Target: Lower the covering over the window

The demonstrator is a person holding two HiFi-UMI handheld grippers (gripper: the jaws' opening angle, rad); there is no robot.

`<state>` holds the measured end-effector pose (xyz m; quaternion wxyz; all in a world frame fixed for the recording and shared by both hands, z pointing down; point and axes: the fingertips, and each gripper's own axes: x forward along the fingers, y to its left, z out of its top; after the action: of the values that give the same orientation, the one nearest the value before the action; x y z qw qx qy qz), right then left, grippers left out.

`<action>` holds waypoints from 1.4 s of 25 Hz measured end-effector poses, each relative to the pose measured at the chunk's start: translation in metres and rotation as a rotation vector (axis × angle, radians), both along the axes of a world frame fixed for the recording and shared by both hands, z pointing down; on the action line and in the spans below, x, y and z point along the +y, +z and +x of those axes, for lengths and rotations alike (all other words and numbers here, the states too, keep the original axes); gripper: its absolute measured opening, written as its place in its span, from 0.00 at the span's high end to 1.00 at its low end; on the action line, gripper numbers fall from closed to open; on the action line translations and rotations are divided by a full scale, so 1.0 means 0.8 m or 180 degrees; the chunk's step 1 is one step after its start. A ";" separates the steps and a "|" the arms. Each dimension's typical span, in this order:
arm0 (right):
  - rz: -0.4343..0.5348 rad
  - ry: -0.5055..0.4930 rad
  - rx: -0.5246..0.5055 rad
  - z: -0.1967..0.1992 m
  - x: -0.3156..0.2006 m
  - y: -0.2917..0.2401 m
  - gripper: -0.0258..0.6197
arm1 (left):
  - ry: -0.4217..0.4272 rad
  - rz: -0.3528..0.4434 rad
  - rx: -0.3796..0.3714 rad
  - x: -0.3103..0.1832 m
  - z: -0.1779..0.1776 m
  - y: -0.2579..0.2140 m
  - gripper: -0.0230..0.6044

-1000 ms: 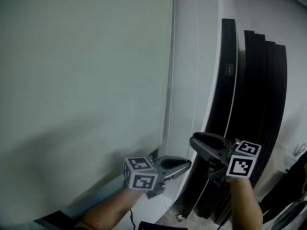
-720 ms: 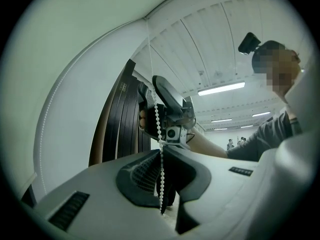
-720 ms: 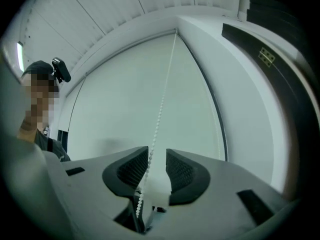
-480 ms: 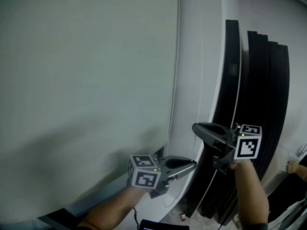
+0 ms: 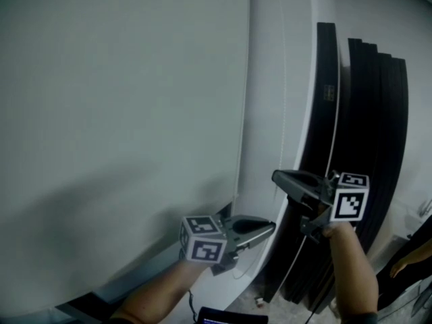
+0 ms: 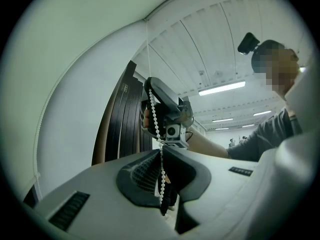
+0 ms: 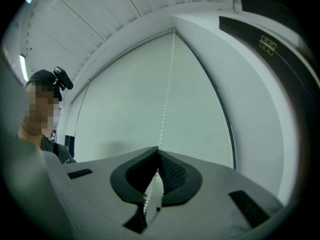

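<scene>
We stand at the blind [image 5: 121, 113], which hangs over nearly all of the window that we can see, its lower edge close to the bottom. The task's handle is the bead chain [image 7: 166, 99], which drops down the wall just right of the blind.

Our left gripper [image 5: 270, 227] is clenched on the chain low down. The beads pass between its pads and run up to the right gripper [image 5: 275, 175]. We judge this low grip keeps the chain taut so it cannot swing or slip back.

The right gripper has just been closing, with the chain between its jaws, and now pinches it higher up. That gives us a hand-over-hand hold, with the upper grip ready for the next pull.

Both grippers point roughly level, across the chain, so the pads bite between the beads. Black panels [image 5: 364, 147] lean against the wall further right, clear of us.
</scene>
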<state>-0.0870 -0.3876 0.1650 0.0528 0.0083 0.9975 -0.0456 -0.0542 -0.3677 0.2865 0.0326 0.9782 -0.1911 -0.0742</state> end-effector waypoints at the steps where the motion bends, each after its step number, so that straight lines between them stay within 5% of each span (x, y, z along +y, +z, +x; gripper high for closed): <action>1: 0.0036 0.0034 0.0016 0.000 0.000 0.000 0.98 | 0.0001 0.0005 0.0004 0.000 0.001 0.000 0.95; 10: 0.0150 0.0107 0.0036 0.001 0.001 0.003 0.98 | -0.0030 0.0038 0.0005 -0.006 -0.001 0.007 0.95; 17: 0.0128 0.0136 0.0202 -0.001 -0.007 0.031 0.98 | -0.0179 -0.0049 -0.0246 -0.020 0.008 0.036 0.95; 24: 0.0015 0.0224 0.0350 -0.001 -0.023 0.125 0.98 | -0.0261 -0.0321 -0.0431 -0.044 0.003 0.131 0.95; 35: -0.0164 0.0359 0.0393 0.007 -0.010 0.256 0.98 | -0.0273 -0.0618 -0.0343 -0.033 0.013 0.260 0.95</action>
<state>-0.0811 -0.3955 0.3700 -0.0060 -0.0520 0.9963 -0.0687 -0.0435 -0.3942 0.4947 0.1137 0.9639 -0.2406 -0.0040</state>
